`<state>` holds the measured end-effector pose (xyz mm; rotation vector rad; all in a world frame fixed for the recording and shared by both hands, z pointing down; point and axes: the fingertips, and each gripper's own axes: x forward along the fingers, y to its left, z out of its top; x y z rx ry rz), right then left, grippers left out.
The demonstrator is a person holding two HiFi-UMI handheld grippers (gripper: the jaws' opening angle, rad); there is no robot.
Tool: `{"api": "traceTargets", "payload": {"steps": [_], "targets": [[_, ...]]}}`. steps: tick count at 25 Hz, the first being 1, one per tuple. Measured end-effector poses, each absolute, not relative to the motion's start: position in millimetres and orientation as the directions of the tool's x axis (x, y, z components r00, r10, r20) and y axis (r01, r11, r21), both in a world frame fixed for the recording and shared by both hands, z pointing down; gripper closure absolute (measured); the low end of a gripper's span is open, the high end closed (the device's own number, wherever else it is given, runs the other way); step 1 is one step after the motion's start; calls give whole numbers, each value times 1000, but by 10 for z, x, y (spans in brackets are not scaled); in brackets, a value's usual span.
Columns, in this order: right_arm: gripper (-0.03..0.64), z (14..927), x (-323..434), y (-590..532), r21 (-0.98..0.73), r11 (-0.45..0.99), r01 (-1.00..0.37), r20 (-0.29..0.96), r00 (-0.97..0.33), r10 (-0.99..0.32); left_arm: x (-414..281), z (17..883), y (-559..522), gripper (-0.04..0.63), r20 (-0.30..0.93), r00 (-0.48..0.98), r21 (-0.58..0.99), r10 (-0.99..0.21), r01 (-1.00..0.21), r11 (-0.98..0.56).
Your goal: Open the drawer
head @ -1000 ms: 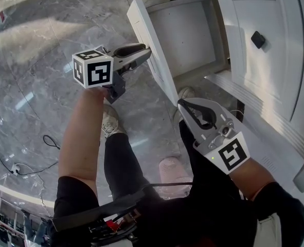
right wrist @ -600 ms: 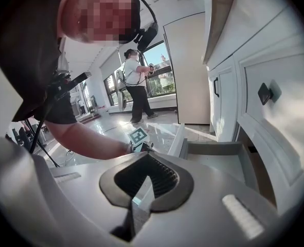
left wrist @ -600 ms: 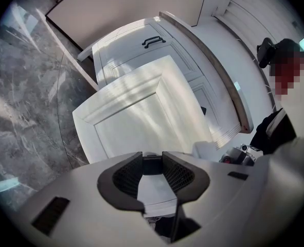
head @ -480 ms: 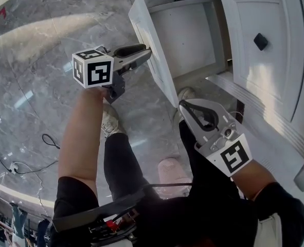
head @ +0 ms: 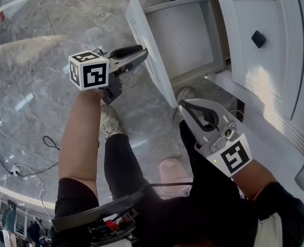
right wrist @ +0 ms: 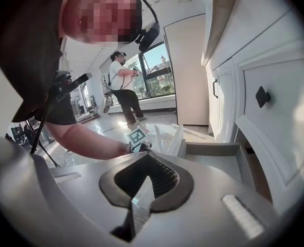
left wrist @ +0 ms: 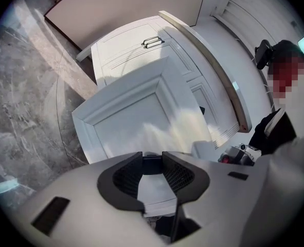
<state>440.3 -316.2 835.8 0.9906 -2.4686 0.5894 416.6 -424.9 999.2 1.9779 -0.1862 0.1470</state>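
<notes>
Drawer (head: 182, 30) stands pulled out. Left gripper (head: 142, 53) clamped on its dark knob (left wrist: 152, 164); right gripper (head: 181, 105) closed, empty (held clear of the drawer front (head: 154, 71)).

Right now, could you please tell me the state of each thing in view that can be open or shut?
Drawer: pulled open, nothing visible inside.
Door: shut.
Left gripper: shut on the drawer's knob.
Right gripper: shut, empty.

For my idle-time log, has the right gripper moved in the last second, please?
No; the right gripper keeps its place below-left of the door knob.
</notes>
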Motion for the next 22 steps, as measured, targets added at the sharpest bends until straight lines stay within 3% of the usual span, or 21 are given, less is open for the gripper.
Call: {"api": "traceTargets", "payload": {"steps": [10, 17, 22], "targets": [[615, 8351, 4378, -3174, -223, 665, -713, 514, -665, -541, 4129, 10067, -4254, 465, 187, 976, 896, -109, -215, -387], [615, 8207, 4307, -3114, -238, 689, -684, 508, -693, -512, 3712, 10009, -4186, 422, 301, 925, 859, -232, -368, -355], [615, 7812, 4246, -3074, -278, 675, -684, 493, -704, -511, 3372, 9383, -3828, 423, 288, 911, 827, -296, -392, -402]]}}
